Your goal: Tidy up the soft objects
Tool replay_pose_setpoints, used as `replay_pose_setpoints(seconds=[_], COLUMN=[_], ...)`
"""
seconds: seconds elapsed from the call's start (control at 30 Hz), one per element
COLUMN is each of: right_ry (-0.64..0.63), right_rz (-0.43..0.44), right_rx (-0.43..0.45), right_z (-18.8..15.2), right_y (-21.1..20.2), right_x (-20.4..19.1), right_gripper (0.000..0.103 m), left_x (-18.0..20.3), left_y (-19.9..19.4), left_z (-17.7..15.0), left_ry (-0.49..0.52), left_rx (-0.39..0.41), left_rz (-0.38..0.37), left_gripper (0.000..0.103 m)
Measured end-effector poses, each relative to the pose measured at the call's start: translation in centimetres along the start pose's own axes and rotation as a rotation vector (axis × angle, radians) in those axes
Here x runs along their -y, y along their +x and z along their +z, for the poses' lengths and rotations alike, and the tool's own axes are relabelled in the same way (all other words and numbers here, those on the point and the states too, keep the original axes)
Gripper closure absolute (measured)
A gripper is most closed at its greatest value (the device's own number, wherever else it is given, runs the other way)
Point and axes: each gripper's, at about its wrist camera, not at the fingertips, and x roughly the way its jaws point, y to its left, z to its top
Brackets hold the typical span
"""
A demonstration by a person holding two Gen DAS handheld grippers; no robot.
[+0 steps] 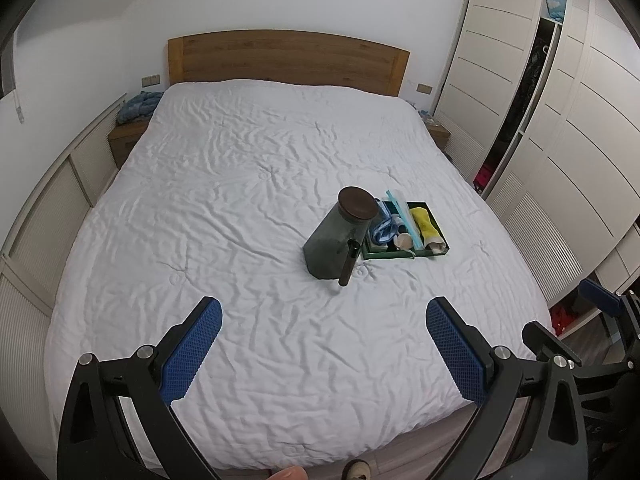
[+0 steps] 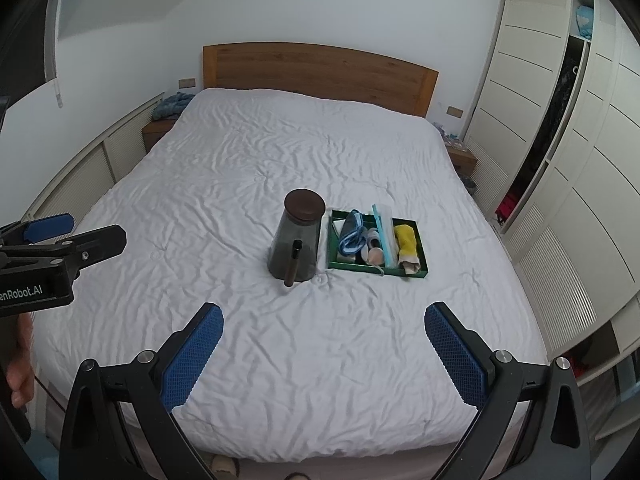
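Observation:
A green tray [image 2: 416, 274] sits on the white bed, right of centre. It holds a blue and white rolled cloth [image 2: 352, 236], a beige and white soft item [image 2: 375, 251], a light blue strip [image 2: 383, 236] and a yellow cloth [image 2: 406, 240]. The tray also shows in the left wrist view [image 1: 400, 255], with the yellow cloth [image 1: 427, 224]. My left gripper [image 1: 323, 344] is open and empty over the bed's near end. My right gripper [image 2: 324, 350] is open and empty, also well short of the tray.
A dark grey jar with a brown lid [image 2: 296, 236] [image 1: 340, 236] stands just left of the tray, touching it. The bed [image 2: 280, 152] has a wooden headboard [image 2: 320, 72]. White wardrobes [image 2: 560, 120] line the right side. Low cabinets [image 2: 80, 184] line the left.

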Motion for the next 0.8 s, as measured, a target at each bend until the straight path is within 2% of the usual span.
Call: replay_pose_setpoints(seconds=[0.8], right_ry=[0.002], right_rz=[-0.004], right_rx=[-0.011], right_z=[0.02], right_y=[0.40], right_x=[-0.59], right_gripper=[0.000], left_x=[0.38], left_y=[0.03], left_z=[0.26], left_ry=[0.024], left_rx=[0.003], left_rz=[0.016], left_gripper=[0.003])
